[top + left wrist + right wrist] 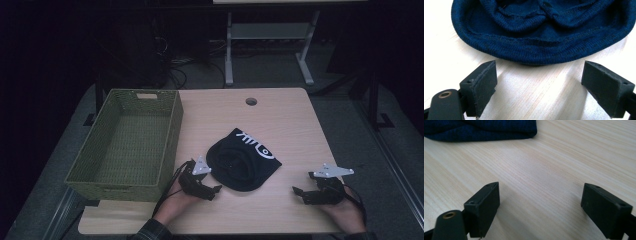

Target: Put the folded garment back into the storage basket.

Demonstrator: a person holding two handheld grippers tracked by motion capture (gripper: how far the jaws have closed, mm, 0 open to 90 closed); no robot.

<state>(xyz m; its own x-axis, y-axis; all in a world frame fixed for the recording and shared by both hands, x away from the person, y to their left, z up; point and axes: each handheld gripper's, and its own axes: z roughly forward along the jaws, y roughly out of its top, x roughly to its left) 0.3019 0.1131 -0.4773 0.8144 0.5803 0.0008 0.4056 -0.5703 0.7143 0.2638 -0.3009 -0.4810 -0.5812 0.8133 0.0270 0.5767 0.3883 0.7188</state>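
A dark navy knit hat (242, 160) with a white fish-bone print lies flat near the middle of the wooden table (280, 120). My left gripper (212, 192) rests on the table just left of the hat's rounded brim, jaws open; its own view has the ribbed brim (541, 50) right in front of the wide-apart pads with nothing between them. My right gripper (300, 192) sits low at the table's front right, well clear of the hat, jaws open over bare wood. A corner of the hat (481, 130) lies far ahead in the right gripper view.
A green woven basket (170, 145), with nothing in it, stands at the left of the table, close beside my left hand. A round cable hole (251, 101) sits near the table's far edge. Desk legs and cables stand on the dark floor beyond.
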